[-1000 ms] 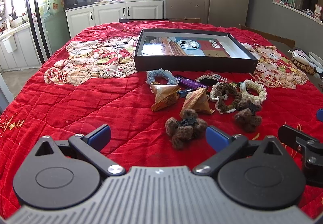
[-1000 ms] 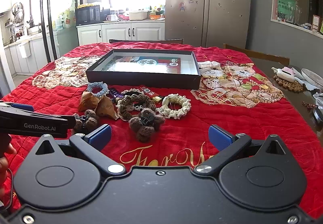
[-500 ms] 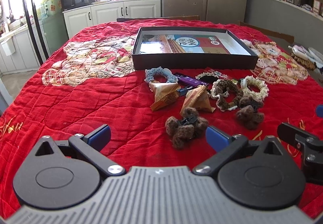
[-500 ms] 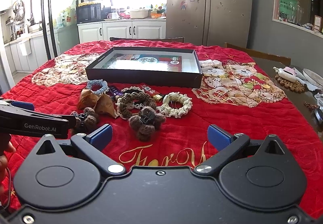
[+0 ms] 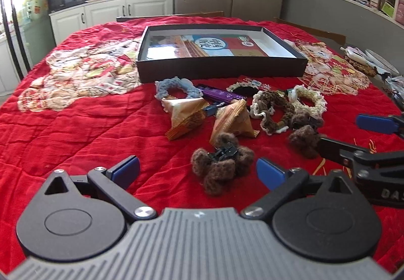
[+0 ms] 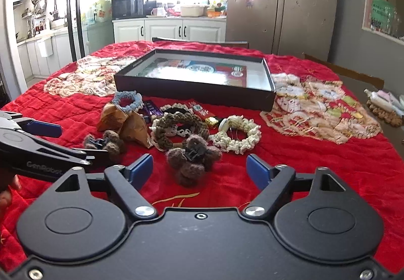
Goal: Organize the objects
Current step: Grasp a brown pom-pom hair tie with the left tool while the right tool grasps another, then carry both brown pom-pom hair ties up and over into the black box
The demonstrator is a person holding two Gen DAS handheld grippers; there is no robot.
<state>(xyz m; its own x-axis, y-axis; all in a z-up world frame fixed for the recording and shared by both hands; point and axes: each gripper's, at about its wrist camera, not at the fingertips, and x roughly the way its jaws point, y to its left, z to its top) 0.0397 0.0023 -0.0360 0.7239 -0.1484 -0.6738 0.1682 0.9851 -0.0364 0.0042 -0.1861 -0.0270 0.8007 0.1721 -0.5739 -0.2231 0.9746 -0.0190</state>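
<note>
A pile of small items lies on the red quilt before a shallow black box (image 5: 219, 70) (image 6: 192, 89). A brown fuzzy hair clip (image 5: 222, 162) sits just ahead of my open left gripper (image 5: 199, 172), toward its right finger. A second brown fuzzy clip (image 6: 193, 157) lies between the fingers of my open right gripper (image 6: 199, 170). Behind are two tan wrapped packets (image 5: 186, 113), a blue scrunchie (image 5: 176, 89), a brown-and-white scrunchie (image 6: 180, 128), a cream scrunchie (image 6: 236, 135) and a purple bar (image 5: 221, 95).
The red quilt (image 5: 75, 128) covers the whole table. A chair back (image 6: 343, 74) stands at the right edge, with small items (image 6: 386, 106) on bare table beyond. Kitchen cabinets and a fridge stand behind. The other gripper shows at each view's side (image 6: 38, 151).
Both grippers have moved forward and lower toward the pile. Each brown clip now sits closer to its gripper's fingers. Nothing has been gripped.
</note>
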